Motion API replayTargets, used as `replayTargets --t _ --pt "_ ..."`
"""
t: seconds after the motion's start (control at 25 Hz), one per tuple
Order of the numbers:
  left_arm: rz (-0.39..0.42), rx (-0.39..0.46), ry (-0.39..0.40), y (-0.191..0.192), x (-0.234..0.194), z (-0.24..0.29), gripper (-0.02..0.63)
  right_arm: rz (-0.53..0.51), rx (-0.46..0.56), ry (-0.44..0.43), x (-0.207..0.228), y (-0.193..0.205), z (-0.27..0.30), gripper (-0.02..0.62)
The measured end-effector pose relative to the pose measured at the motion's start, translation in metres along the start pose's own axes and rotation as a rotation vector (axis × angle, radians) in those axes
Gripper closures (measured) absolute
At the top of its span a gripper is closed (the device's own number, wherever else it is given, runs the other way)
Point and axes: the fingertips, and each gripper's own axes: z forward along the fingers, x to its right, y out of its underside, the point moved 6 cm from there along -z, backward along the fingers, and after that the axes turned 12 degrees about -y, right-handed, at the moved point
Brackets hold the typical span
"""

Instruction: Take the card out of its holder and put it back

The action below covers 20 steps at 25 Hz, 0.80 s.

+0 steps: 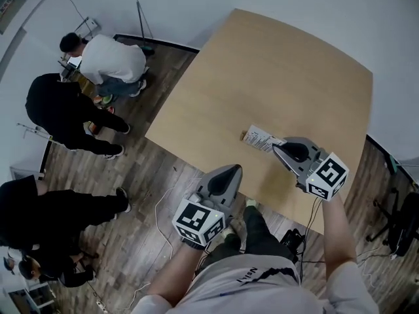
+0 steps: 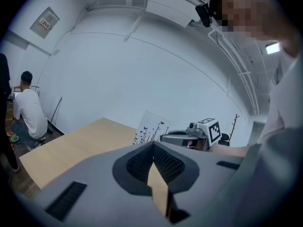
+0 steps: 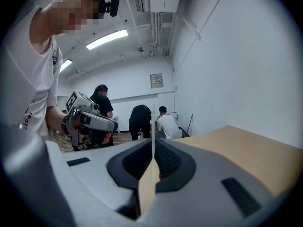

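Note:
A white card (image 1: 260, 138) with small black print stands near the front of the light wooden table (image 1: 281, 70). A small brown holder (image 1: 243, 135) sits at the card's left end; I cannot tell whether the card is still seated in it. My right gripper (image 1: 275, 146) is shut on the card's right end. In the right gripper view the card (image 3: 154, 119) shows edge-on as a thin line rising between the closed jaws (image 3: 154, 141). My left gripper (image 1: 234, 169) hangs shut and empty just off the table's front edge. From it I see the card (image 2: 151, 128) and the right gripper (image 2: 163, 137).
Three people (image 1: 108, 61) crouch or stand on the wooden floor (image 1: 150, 169) to the left of the table. Cables (image 1: 160, 208) lie on the floor by my legs. A dark chair base (image 1: 399, 224) stands at the right.

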Motion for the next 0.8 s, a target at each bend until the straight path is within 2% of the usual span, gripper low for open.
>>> replayTargets --t 0.32,0.8 --pt "-0.028 -0.07 -0.054 0.023 -0.017 0.039 0.594 0.056 -0.05 -0.052 0.059 0.06 0.024 0.569" --pt "-0.058 -0.158 -0.108 0.052 -0.034 0.055 0.594 0.105 -0.096 -0.099 0.079 0.117 0.049 0.569"
